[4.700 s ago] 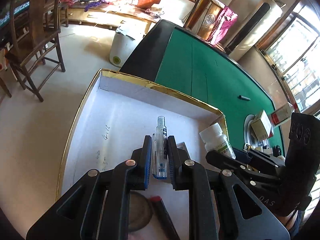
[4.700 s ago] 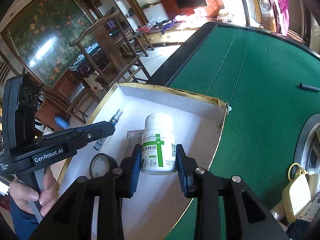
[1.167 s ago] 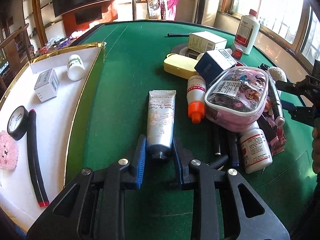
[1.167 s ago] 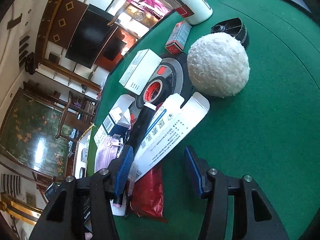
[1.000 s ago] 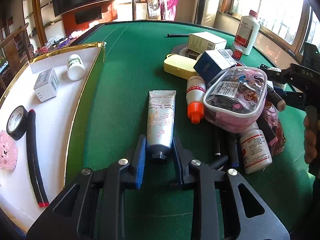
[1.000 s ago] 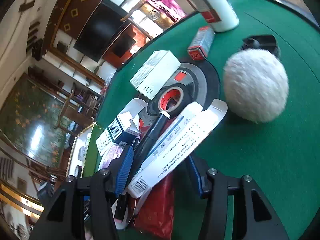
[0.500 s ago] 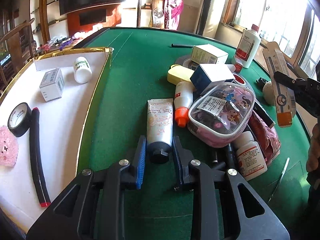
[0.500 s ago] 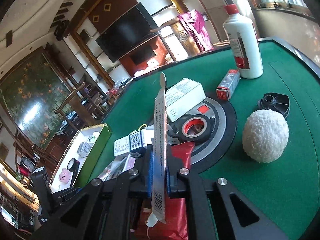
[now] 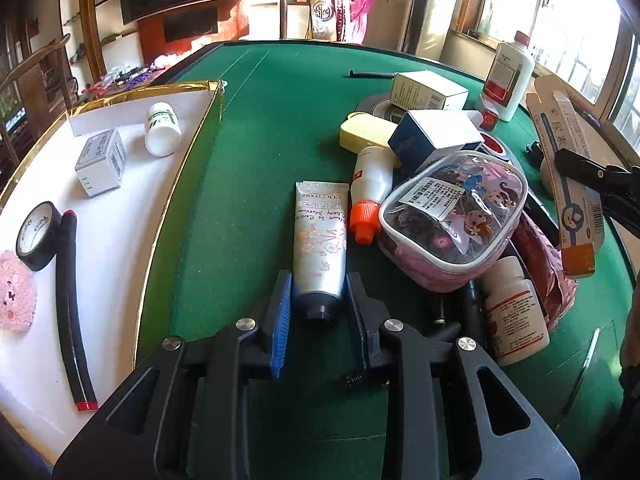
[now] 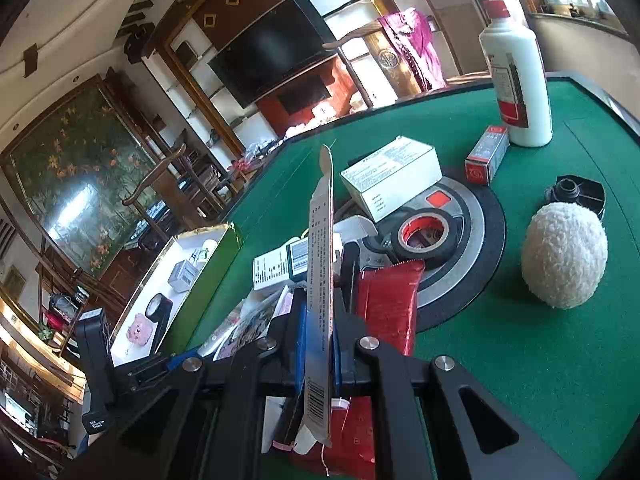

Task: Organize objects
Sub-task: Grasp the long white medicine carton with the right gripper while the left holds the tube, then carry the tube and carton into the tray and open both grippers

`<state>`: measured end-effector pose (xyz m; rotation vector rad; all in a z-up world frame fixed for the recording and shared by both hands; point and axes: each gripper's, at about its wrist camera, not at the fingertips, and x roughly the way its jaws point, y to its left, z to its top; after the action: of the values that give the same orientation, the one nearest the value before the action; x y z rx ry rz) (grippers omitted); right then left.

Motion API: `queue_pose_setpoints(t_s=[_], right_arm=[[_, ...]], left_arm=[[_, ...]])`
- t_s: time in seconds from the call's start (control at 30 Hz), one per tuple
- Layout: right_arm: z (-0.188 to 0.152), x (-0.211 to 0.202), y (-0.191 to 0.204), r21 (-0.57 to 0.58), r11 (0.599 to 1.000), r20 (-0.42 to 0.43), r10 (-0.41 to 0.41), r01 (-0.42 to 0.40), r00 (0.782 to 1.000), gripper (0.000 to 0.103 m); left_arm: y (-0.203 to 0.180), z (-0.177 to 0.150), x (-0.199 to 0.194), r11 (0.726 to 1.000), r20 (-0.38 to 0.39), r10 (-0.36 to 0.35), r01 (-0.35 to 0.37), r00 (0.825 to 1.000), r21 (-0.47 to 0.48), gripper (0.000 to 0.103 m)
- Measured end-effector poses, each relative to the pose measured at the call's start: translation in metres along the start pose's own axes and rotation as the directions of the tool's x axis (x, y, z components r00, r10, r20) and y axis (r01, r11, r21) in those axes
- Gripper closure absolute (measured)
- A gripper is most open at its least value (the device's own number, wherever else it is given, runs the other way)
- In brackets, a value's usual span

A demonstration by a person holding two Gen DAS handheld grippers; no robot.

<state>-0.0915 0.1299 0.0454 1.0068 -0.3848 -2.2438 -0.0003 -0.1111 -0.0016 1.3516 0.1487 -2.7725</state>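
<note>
Silver-white hand cream tube [image 9: 320, 240] sits cap-first between L gripper [image 9: 320, 308] fingers; pads bracket the cap end, touching or nearly so, can't tell if fully clamped. Tube looks to rest flat on green felt [image 9: 260, 140], just L of orange-capped bottle [image 9: 370, 188] and clear cartoon pouch [image 9: 452, 216].

R gripper [image 10: 320, 344] is pressed together on a flattened long carton [image 10: 322, 272], held edge-on and upright, clear of the pile. L view shows same carton [image 9: 568, 176] pinched in air at far R.

Change vs ~1 s back: R jaws then stood wide, straddling the carton as it lay on the clutter; now closed and carton lifted. Means one more item is picked and ready to go to the box. L side: tube in same spot rel. to jaws as 1.2 s ago, no lift seen. Vs 4.7 s ago: both grippers were over the box, L w/ a pen-like item, R w/ the pill bottle.

Farther L: gold-rimmed white box [image 9: 120, 98] holds pill bottle [image 9: 162, 130], small grey carton [image 9: 100, 162], black tape roll [image 9: 38, 236], black rod [image 9: 72, 312], pink pad [image 9: 16, 296]. Judgement: roughly a third sorted; many items left on felt.
</note>
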Motion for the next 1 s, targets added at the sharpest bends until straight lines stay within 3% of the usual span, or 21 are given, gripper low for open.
queue_pose_setpoints(t_s=[0.1, 0.13, 0.17, 0.2, 0.4, 0.7, 1.0], right_arm=[[-0.002, 0.000, 0.002, -0.009, 1.000, -0.005, 0.005, -0.005, 1.000, 0.095], [-0.003, 0.000, 0.002, -0.008, 1.000, -0.003, 0.010, -0.010, 1.000, 0.095], [-0.004, -0.001, 0.003, -0.007, 1.000, -0.004, 0.016, -0.016, 1.000, 0.095], [-0.004, -0.001, 0.004, -0.009, 1.000, -0.004, 0.017, -0.017, 1.000, 0.095], [-0.006, -0.004, 0.010, -0.018, 0.999, 0.005, 0.026, -0.026, 1.000, 0.095], [-0.007, -0.007, 0.021, -0.045, 0.998, 0.017, 0.042, -0.041, 0.999, 0.095], [-0.015, -0.004, 0.040, -0.040, 0.994, -0.001, 0.104, -0.104, 0.995, 0.095]], left_arm=[[-0.009, 0.003, 0.006, 0.999, -0.006, 0.037, -0.037, 0.999, 0.037, 0.051], [-0.009, 0.004, 0.007, 0.999, -0.004, 0.028, -0.028, 1.000, 0.032, 0.051], [-0.008, 0.004, 0.006, 0.999, 0.006, 0.026, -0.026, 1.000, 0.036, 0.076], [-0.007, 0.003, 0.005, 0.999, 0.010, 0.025, -0.025, 1.000, 0.039, 0.078], [0.001, 0.001, -0.001, 1.000, 0.028, 0.002, -0.002, 1.000, 0.007, 0.078], [0.002, -0.006, -0.036, 0.999, 0.188, -0.001, 0.007, 0.982, -0.031, 0.078], [0.002, -0.009, -0.056, 0.999, 0.218, -0.024, 0.033, 0.976, -0.040, 0.078]])
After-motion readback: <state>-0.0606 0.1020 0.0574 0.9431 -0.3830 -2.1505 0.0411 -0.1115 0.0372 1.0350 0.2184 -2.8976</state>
